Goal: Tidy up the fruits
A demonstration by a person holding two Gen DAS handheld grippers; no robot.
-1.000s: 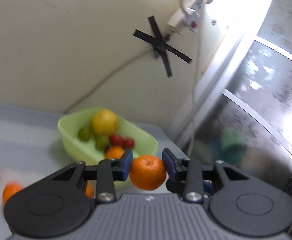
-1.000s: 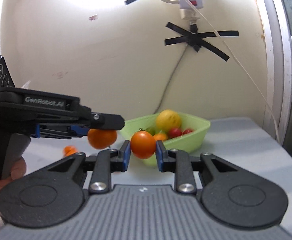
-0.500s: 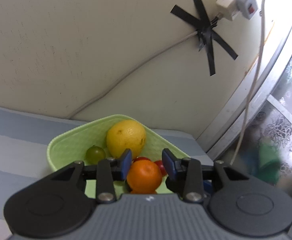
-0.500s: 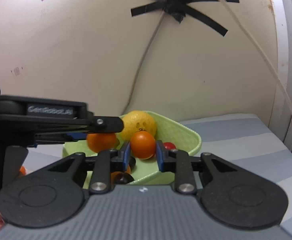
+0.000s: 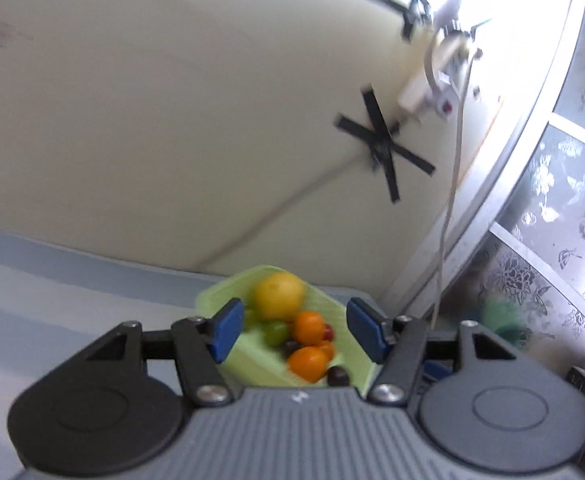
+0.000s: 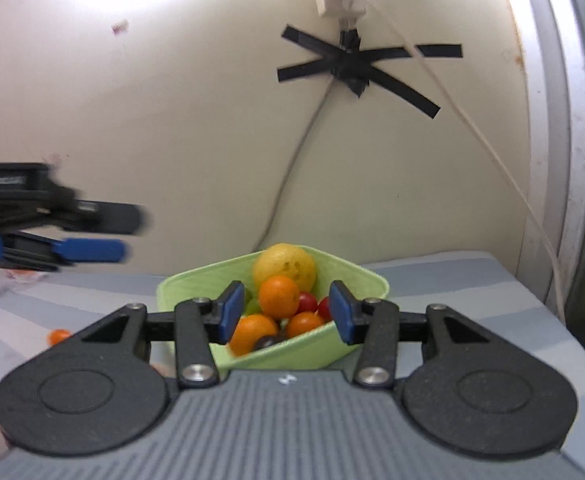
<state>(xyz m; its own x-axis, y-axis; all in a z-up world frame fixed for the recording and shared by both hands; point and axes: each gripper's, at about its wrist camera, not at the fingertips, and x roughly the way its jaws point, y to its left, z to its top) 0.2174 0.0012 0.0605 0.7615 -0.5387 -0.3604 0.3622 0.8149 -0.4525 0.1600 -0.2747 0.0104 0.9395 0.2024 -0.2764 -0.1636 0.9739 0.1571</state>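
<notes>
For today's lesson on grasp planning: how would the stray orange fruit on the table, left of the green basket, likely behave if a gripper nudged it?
The small orange fruit looks round, so it would probably roll across the flat table. It looks small, so probably light. Nothing beside it would stop it.

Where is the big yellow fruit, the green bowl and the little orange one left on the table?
big yellow fruit [image 6: 286, 266]: right wrist view, its front.
green bowl [image 6: 366, 280]: right wrist view, right wall.
little orange fruit [image 6: 58, 335]: right wrist view, its middle, on the table.
</notes>
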